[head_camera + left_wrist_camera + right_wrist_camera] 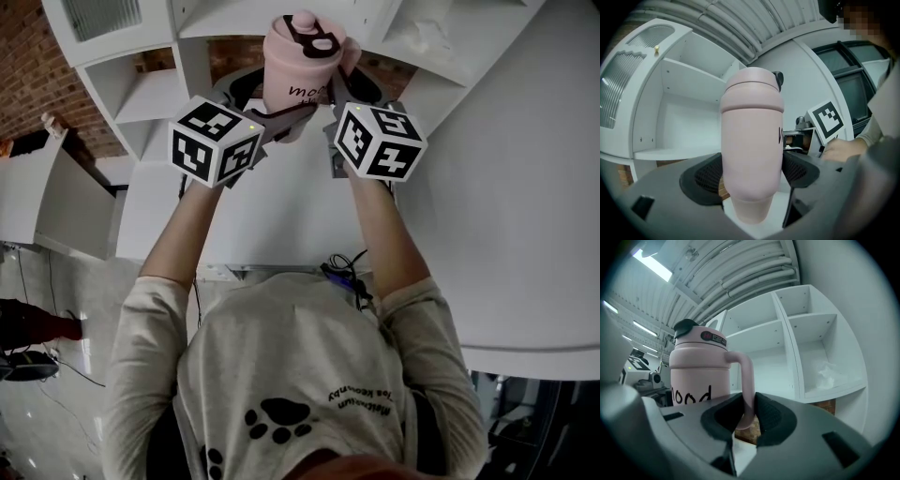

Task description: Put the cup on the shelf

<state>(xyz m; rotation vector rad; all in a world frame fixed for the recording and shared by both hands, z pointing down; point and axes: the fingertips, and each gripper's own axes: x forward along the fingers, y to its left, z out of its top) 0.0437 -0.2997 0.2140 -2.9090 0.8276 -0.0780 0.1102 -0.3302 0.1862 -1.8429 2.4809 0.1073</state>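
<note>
A pink lidded cup (298, 70) with black lettering is held up in front of the white shelf unit (155, 98). My left gripper (272, 122) is shut on the cup's body (752, 154), its dark pads pressing both sides. My right gripper (339, 94) is shut on the cup's handle (746, 394), which runs down between its two pads. The cup (697, 373) stands upright, with a black spout cap on its lid. In the left gripper view the right gripper's marker cube (827, 119) shows behind the cup.
The shelf unit (806, 348) has several open white compartments; one at the right holds a crumpled white thing (829, 373). A cabinet door with a ribbed glass panel (621, 79) is at the left. A curved white panel (525, 206) rises at the right. Brick wall shows behind.
</note>
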